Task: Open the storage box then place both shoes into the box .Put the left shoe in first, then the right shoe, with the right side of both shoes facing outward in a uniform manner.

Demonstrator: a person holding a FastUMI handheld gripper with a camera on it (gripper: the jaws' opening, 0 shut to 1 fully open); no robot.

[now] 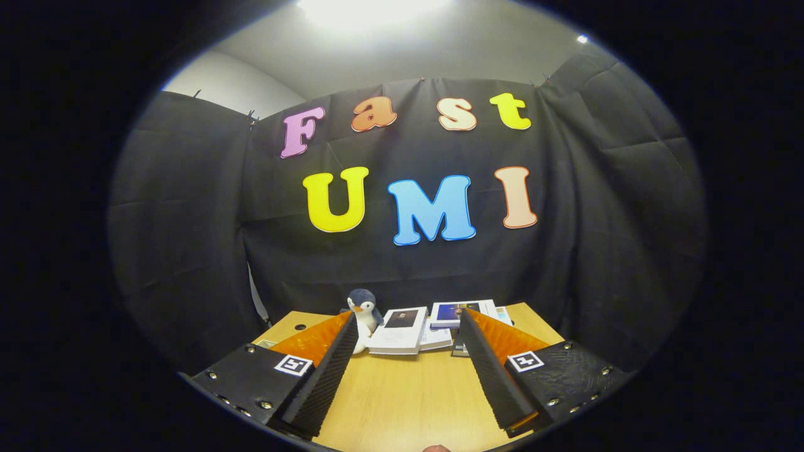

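The gripper jaws stand wide over the bare wooden tabletop, holding nothing. Beyond them sit a small plush penguin and stacked paperback books.

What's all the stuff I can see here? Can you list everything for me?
Table: one, light wood, under and ahead of the fingers, bare between them.
Toy penguin: one, grey-blue and white with an orange beak, upright at the far edge of the table, just beyond the left finger.
Books: a small cluster, exact count unclear, mostly white covers with dark pictures, lying flat at the far edge beside the penguin, beyond the fingers.
Black cloth: the wall behind the table.
Ceiling light: one, bright white, overhead.
Gripper: one, fingers spread wide apart, open, holding nothing.
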